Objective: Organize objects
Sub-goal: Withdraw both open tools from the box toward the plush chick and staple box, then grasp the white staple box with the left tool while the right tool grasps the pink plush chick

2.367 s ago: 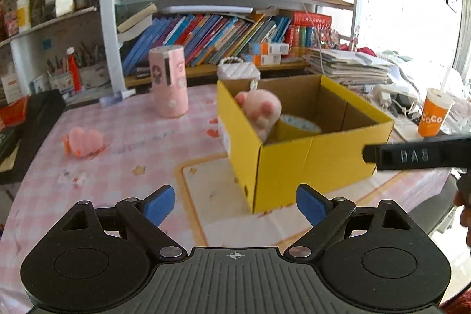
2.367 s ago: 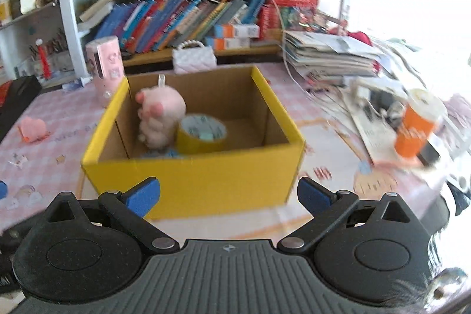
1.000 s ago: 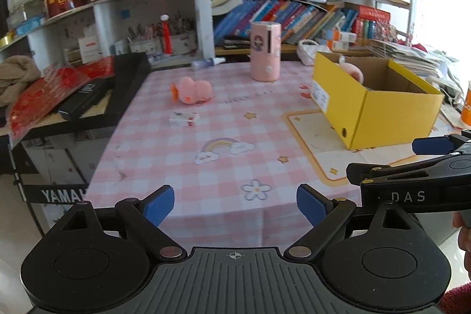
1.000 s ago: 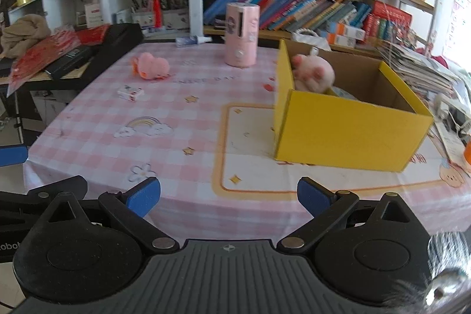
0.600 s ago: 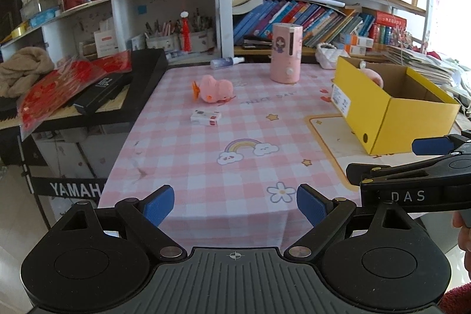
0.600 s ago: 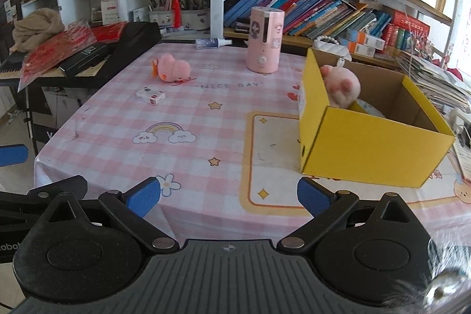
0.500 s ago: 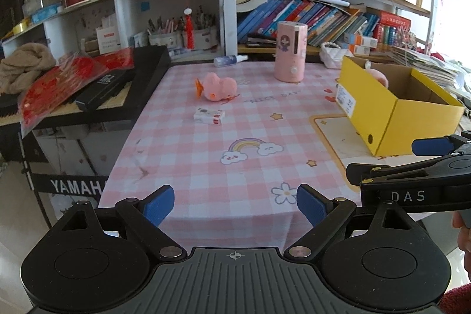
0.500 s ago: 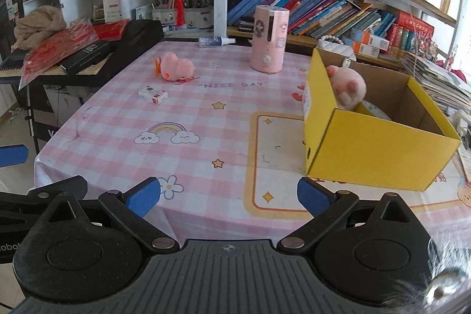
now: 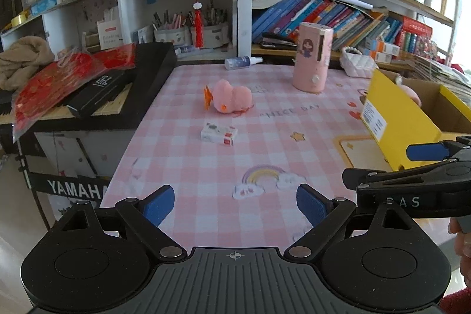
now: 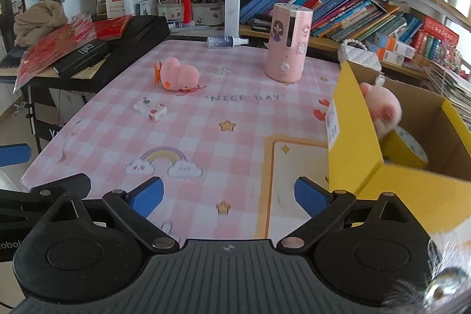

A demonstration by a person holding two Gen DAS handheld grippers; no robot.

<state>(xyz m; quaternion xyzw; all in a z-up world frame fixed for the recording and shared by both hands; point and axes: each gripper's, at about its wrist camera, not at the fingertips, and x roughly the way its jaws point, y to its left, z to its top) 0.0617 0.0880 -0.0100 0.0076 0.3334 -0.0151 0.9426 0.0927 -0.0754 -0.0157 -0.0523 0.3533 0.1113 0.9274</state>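
Observation:
A pink plush toy (image 9: 231,96) (image 10: 178,74) lies on the pink checked tablecloth (image 9: 265,143), and a small white and red box (image 9: 218,133) (image 10: 150,108) sits just in front of it. At the right stands a yellow cardboard box (image 9: 406,119) (image 10: 391,184) holding a pink plush pig (image 10: 382,108) and a roll of yellow tape (image 10: 409,150). My left gripper (image 9: 235,205) is open and empty over the table's near edge. My right gripper (image 10: 228,194) is open and empty too, beside the yellow box.
A pink cylinder appliance (image 9: 312,58) (image 10: 287,44) stands at the back of the table, with a spray bottle (image 9: 243,61) lying behind. A black keyboard (image 9: 123,84) with red packets borders the left. Bookshelves (image 9: 338,13) fill the back wall.
Both grippers have moved forward toward the table, so the plush toy, the small box and the yellow box look larger and nearer. Both sets of jaws stay open.

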